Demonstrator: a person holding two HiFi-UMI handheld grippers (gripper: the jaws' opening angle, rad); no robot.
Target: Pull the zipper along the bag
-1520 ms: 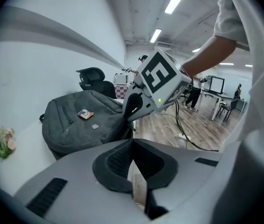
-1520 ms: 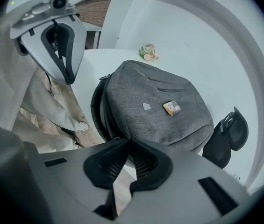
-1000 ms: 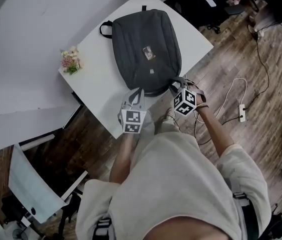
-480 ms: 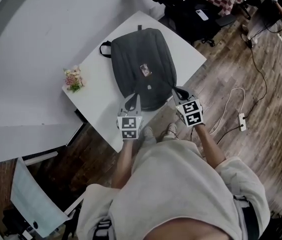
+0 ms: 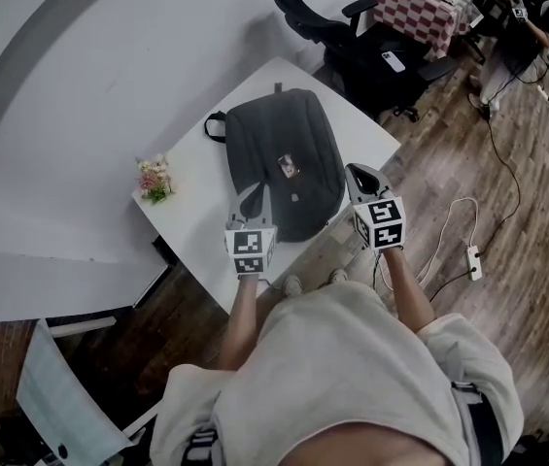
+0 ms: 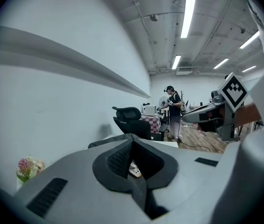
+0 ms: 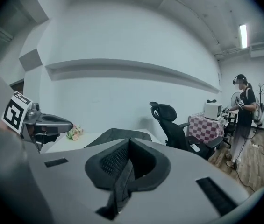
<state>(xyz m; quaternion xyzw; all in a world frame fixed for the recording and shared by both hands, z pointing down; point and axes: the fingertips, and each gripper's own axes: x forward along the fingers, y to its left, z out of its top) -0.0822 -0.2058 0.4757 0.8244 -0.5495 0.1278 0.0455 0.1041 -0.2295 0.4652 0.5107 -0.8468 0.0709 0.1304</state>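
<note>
right gripper, jaws together, lifted clear of bag edge.

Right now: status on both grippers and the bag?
Left gripper shut, empty, at near end of dark grey fabric backpack. Right gripper shut, empty, beside it. Backpack flat on white table. Nothing blocking.

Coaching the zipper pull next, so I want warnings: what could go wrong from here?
1. The left gripper and right gripper are both shut on nothing. I can't make out the zipper pull in any view, so a blind grab might pinch fabric instead.
2. The backpack has its near end close to the table edge. Pulled toward the person with nothing pinning it, it could slide off.
</note>
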